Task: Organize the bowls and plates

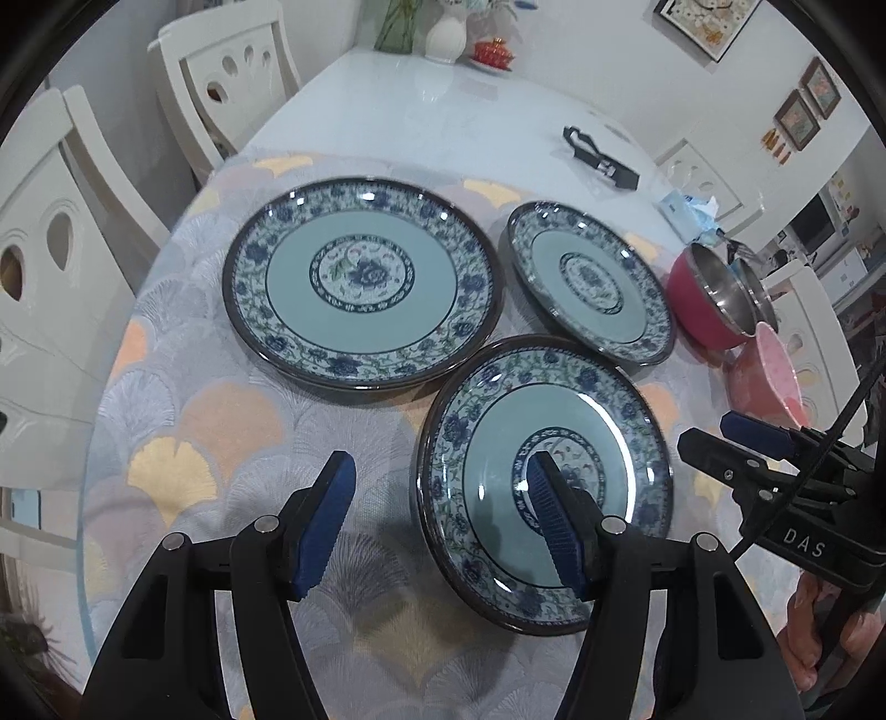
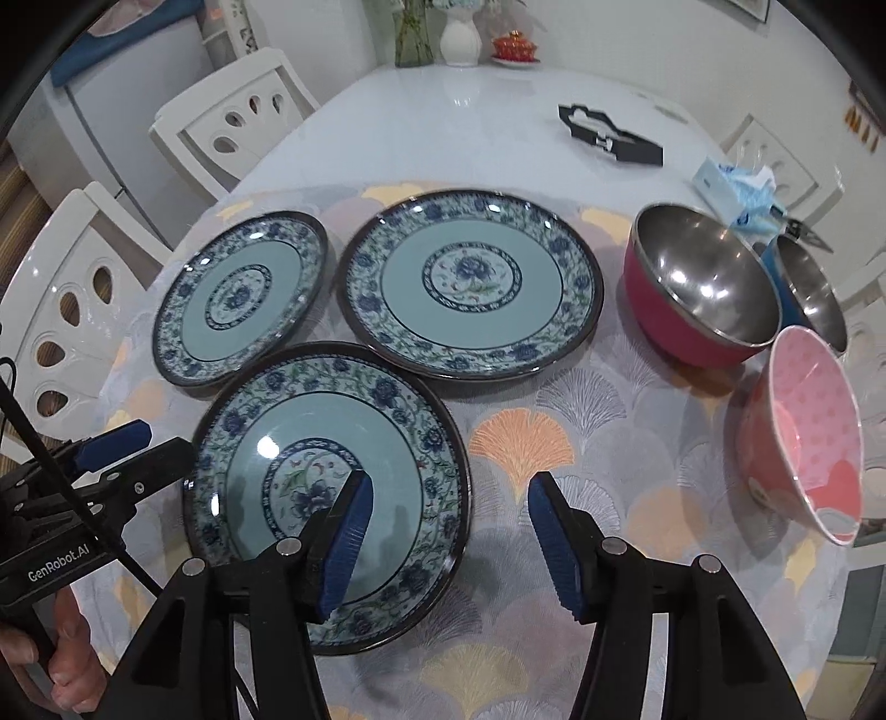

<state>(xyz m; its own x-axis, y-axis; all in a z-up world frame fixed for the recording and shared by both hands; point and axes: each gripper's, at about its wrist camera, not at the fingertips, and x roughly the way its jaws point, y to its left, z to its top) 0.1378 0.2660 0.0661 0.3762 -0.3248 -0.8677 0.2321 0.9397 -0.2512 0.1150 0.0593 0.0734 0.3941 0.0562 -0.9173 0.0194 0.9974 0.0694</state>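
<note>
A blue-and-teal floral plate [image 1: 498,443] [image 2: 310,421] lies nearest on the patterned cloth. My left gripper [image 1: 440,471] [image 2: 155,443] is open astride its left rim, one finger over the plate and the other over the cloth. At the right rim my right gripper [image 2: 449,487] [image 1: 714,435] stands open the same way. No pad visibly presses on the plate. Behind it lie a far-left plate [image 1: 360,282] [image 2: 243,299] and a far-right plate [image 1: 592,282] [image 2: 473,288]. At the right stand a red steel bowl [image 2: 698,288] [image 1: 703,299], a blue steel bowl [image 2: 814,293] and a tilted pink bowl [image 2: 803,432] [image 1: 764,371].
White chairs [image 1: 66,266] [image 2: 243,122] line the table's left side. Farther back on the white tabletop are a black holder [image 2: 609,133], a tissue box [image 2: 736,188] and vases [image 2: 459,39]. A hand [image 2: 66,648] grips the left tool's handle.
</note>
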